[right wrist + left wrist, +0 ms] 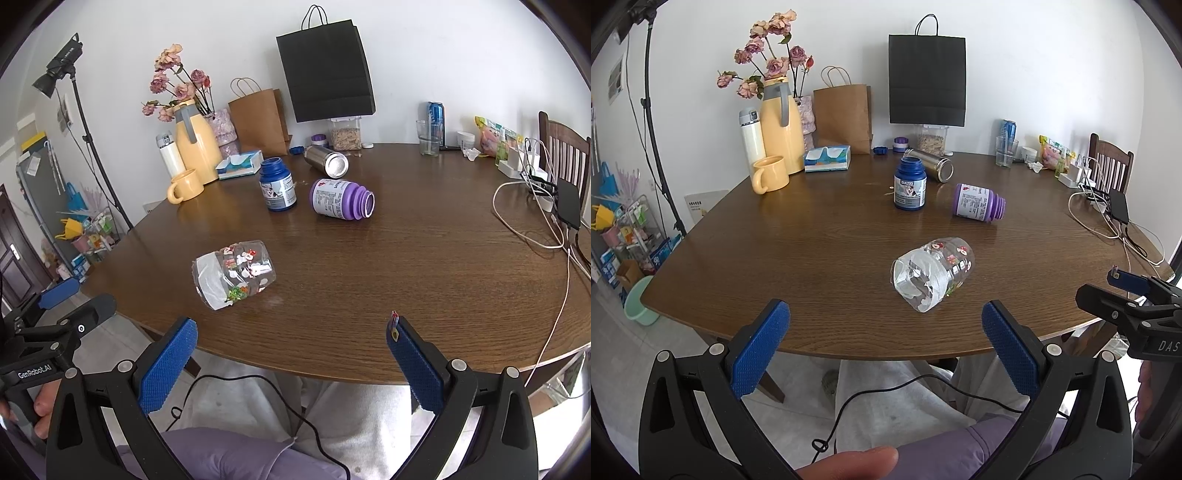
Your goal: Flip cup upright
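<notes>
A clear glass cup point(932, 275) with small stickers lies on its side on the brown table point(812, 236), its mouth toward me and white tissue inside. It also shows in the right wrist view point(234, 273). My left gripper point(885, 321) is open and empty, just before the table's near edge, a little short of the cup. My right gripper point(291, 334) is open and empty, over the near edge, to the right of the cup. The right gripper shows in the left wrist view at far right point(1134, 295).
A blue jar point(909, 188) stands upright, a purple jar point(977, 202) and a steel tumbler point(931, 164) lie on their sides farther back. A yellow mug point(770, 173), jug, tissue box point(827, 158) and paper bags stand at the rear. Cables point(1108, 218) lie at the right.
</notes>
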`<state>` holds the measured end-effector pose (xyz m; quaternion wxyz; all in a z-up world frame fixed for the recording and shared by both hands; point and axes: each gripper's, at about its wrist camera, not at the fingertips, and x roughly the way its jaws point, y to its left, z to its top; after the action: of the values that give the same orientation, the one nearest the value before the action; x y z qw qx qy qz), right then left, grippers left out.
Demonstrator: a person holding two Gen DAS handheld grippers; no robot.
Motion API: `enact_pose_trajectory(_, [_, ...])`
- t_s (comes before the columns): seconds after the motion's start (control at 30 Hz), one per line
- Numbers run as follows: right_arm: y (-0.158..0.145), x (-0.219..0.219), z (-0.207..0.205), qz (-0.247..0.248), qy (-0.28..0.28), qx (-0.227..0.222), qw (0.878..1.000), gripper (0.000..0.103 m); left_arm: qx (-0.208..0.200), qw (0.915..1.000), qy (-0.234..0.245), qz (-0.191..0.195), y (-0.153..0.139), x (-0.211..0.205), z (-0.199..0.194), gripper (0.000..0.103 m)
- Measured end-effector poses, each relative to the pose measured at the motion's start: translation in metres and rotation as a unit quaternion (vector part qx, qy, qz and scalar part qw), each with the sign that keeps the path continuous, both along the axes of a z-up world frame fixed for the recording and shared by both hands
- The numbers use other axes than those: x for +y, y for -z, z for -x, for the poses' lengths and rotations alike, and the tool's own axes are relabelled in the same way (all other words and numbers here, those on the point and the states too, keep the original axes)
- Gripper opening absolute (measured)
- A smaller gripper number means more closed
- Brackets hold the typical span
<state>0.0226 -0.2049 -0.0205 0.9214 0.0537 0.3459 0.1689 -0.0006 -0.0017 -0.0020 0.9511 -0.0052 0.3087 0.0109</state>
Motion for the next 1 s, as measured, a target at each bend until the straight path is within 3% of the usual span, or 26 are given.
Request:
enact_pose_trajectory(0.23, [0.0007, -0.0005, -0.0017, 0.001, -0.001, 0.003, 1.000, 0.103, -0.004, 1.0000, 0.001, 0.002, -0.0008, -0.0004, 0.0002, 0.103])
enact_pose_trajectory(0.5, [0.0011, -0.0009, -0.0022, 0.001, -0.001, 0.003, 1.000, 0.103, 0.007, 0.9994, 0.014, 0.031, 0.0008, 0.0043, -0.0028, 0.103])
enact_pose_trajectory(0.67, [0.0017, -0.0002, -0.0023, 0.002, -0.002, 0.005, 1.000, 0.103, -0.002, 0.9999, 0.010, 0.009, -0.0003, 0.0005, -0.0008, 0.103])
enact_pose_trajectory(1.0, [0.0018, 0.0032, -0.0046, 0.004, -0.012, 0.002, 1.000, 0.103, 0.006, 0.9999, 0.008, 0.010, 0.0036, 0.0026, -0.0048, 0.103])
